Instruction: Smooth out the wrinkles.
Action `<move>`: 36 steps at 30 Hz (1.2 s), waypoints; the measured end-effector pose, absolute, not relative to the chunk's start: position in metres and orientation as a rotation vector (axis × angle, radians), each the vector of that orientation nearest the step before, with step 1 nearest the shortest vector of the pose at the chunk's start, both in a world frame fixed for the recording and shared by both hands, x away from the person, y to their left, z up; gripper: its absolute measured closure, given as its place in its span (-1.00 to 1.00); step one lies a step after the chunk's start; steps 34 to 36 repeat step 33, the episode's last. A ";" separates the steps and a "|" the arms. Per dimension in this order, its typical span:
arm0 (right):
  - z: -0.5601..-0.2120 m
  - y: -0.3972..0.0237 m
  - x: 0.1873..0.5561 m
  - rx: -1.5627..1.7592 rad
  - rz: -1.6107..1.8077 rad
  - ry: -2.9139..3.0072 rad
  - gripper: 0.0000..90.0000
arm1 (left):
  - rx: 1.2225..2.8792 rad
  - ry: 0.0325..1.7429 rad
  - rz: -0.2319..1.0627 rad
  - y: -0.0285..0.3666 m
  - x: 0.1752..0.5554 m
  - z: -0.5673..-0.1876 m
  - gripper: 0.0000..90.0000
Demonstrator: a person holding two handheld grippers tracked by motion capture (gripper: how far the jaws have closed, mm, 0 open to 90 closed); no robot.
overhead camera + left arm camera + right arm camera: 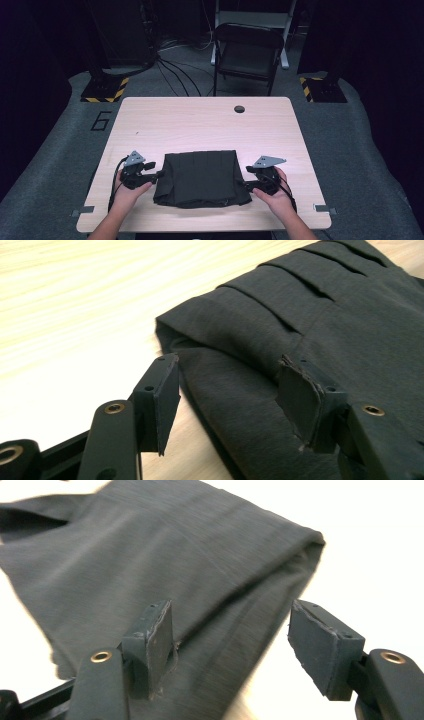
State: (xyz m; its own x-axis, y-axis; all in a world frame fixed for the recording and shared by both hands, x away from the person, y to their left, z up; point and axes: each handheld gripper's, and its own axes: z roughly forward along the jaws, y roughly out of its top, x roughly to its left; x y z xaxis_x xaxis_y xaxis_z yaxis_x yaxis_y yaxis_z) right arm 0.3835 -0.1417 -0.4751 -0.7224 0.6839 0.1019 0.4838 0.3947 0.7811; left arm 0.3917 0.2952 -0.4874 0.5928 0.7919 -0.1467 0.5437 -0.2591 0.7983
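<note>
A dark grey cloth (200,177), folded into a rough rectangle, lies on the pale wooden table (200,125) near its front edge. My left gripper (159,175) is at the cloth's left edge, held in a hand. In the left gripper view the gripper (227,385) stands open, and the pleated cloth (320,305) lies below and between the pads without being pressed. My right gripper (247,178) is at the cloth's right edge. In the right gripper view it (231,625) is open too, over the folded edge of the cloth (150,545).
A round cable hole (239,109) sits near the table's far edge. Behind the table stands a dark folding chair (247,50), with cables on the floor. Yellow-and-black striped stand bases (105,90) (320,90) flank the far corners.
</note>
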 end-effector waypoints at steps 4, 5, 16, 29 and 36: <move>-0.478 -0.150 0.388 1.078 1.203 2.389 -0.25 | 1.942 1.086 0.364 0.299 0.394 -0.488 -0.07; -0.479 -0.152 0.389 1.089 1.207 2.382 -0.25 | 1.947 1.083 0.371 0.300 0.394 -0.488 -0.07; -0.490 -0.169 0.396 1.180 1.139 2.350 -0.25 | 1.929 1.159 0.379 0.312 0.403 -0.495 -0.08; -0.497 -0.172 0.396 1.203 1.101 2.358 -0.25 | 1.897 1.245 0.387 0.322 0.413 -0.505 -0.08; -0.497 -0.174 0.397 1.211 1.102 2.355 -0.26 | 1.903 1.253 0.374 0.322 0.413 -0.505 -0.09</move>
